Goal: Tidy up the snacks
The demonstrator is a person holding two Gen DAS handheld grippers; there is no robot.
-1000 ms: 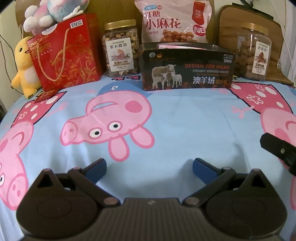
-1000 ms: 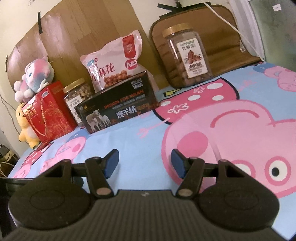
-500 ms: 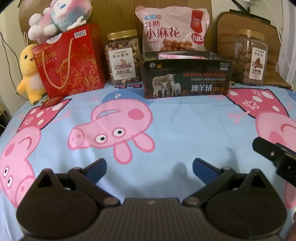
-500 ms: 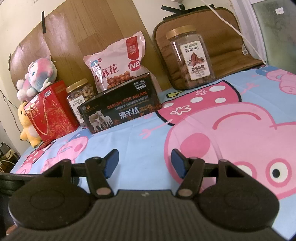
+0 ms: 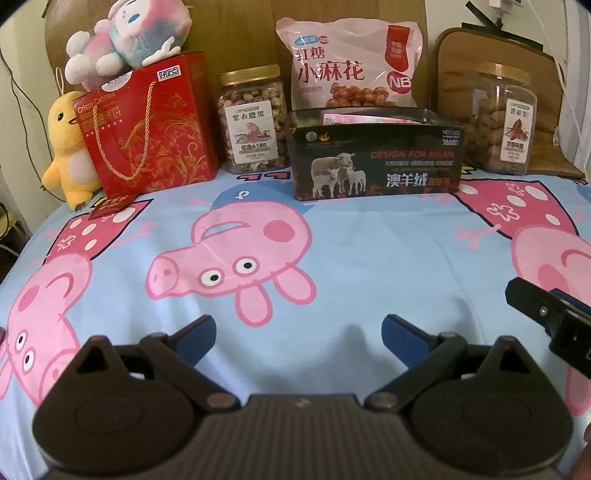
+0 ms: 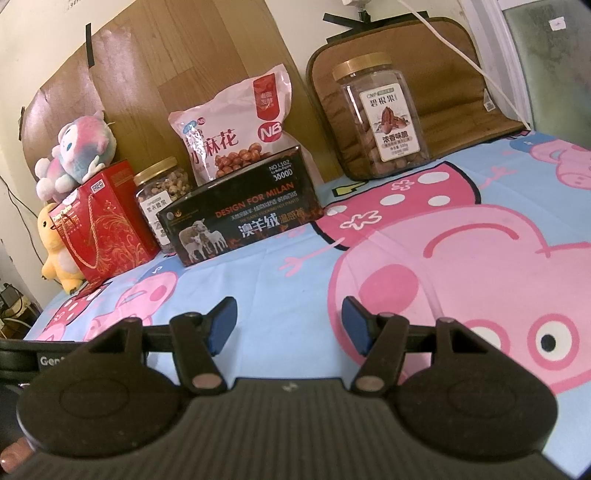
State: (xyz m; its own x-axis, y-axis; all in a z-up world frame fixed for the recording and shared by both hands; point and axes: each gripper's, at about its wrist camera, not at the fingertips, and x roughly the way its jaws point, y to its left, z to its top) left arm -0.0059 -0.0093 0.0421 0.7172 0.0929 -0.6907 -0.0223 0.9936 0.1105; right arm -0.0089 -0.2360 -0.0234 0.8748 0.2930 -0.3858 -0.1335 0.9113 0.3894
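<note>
Snacks stand in a row at the back of the bed. From left: a red gift box, a jar of cashews, a pink snack bag behind an open black box, and a jar of pecans. My left gripper is open and empty, low over the sheet. My right gripper is open and empty; one of its fingers shows at the right edge of the left wrist view.
A blue cartoon-pig sheet covers the bed. A yellow plush duck and a pink plush sit at the back left. A brown cushion leans behind the pecan jar. The wooden headboard backs the row.
Both grippers have drawn back from the row and tilted up a little; the snacks look smaller and lower. Both stay open and empty.
</note>
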